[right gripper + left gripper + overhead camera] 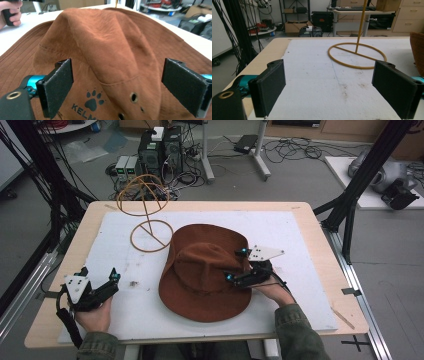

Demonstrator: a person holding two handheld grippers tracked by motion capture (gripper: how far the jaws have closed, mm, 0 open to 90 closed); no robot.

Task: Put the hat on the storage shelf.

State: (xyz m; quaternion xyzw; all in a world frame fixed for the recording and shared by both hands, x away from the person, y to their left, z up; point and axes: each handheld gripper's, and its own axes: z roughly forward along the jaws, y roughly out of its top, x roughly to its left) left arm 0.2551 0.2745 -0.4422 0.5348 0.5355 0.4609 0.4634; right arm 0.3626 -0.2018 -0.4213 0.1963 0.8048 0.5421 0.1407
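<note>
A brown bucket hat (205, 270) lies crown-up at the centre of the white mat (290, 235). The right gripper (239, 265) hovers over the hat's 3 o'clock side, jaws spread wide, gripping nothing. The left gripper (98, 274) rests at 9 o'clock, jaws apart and empty. A yellow wire hat stand (148, 215) rises at 11 o'clock.

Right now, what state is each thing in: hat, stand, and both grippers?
Brown hat: lying crown up on the white mat, not gripped.
Wire hat stand: upright, bare.
Left gripper: jaws open, nothing between them.
Right gripper: jaws open, over the hat's crown.
</note>
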